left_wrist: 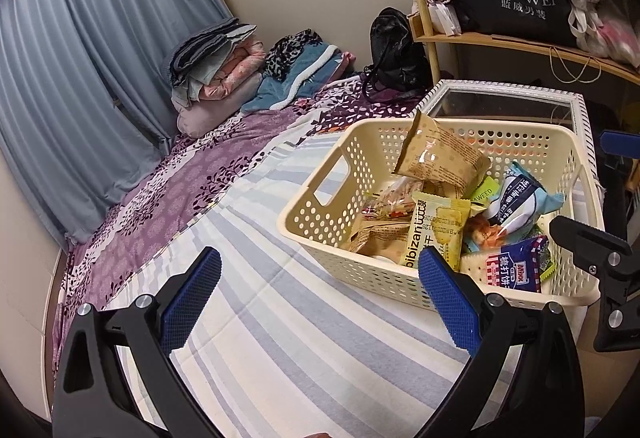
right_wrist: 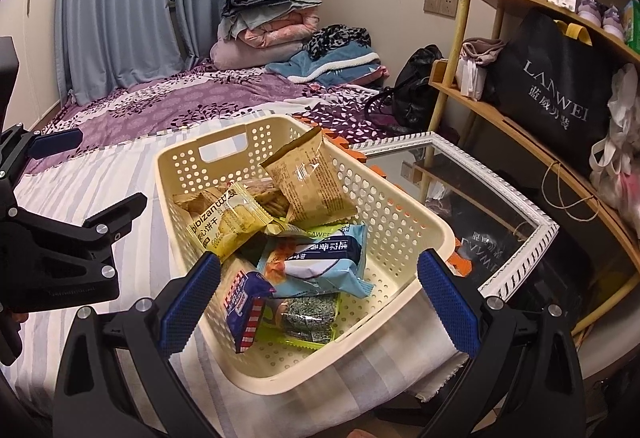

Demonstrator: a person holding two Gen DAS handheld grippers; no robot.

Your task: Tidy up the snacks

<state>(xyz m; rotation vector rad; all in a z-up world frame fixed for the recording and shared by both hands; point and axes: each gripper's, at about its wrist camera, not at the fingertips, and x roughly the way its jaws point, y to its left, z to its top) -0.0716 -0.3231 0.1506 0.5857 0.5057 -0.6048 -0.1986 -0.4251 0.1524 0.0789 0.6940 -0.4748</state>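
A cream perforated basket (left_wrist: 320,214) (right_wrist: 404,226) sits on the striped bedsheet, holding several snack packets. A tan packet (left_wrist: 440,154) (right_wrist: 312,178) leans upright at its far side. A yellow biscuit packet (left_wrist: 436,234) (right_wrist: 228,226), a light blue packet (left_wrist: 520,202) (right_wrist: 320,262) and a dark blue cracker packet (left_wrist: 516,270) (right_wrist: 244,310) lie among them. My left gripper (left_wrist: 320,302) is open and empty, low over the sheet in front of the basket. My right gripper (right_wrist: 320,304) is open and empty above the basket's near corner.
Folded blankets (left_wrist: 220,66) (right_wrist: 264,26) are piled at the bed's far end by blue curtains. A framed mirror (left_wrist: 504,106) (right_wrist: 472,206) lies flat behind the basket. A wooden shelf (left_wrist: 516,42) (right_wrist: 520,122) with a black bag stands to the right.
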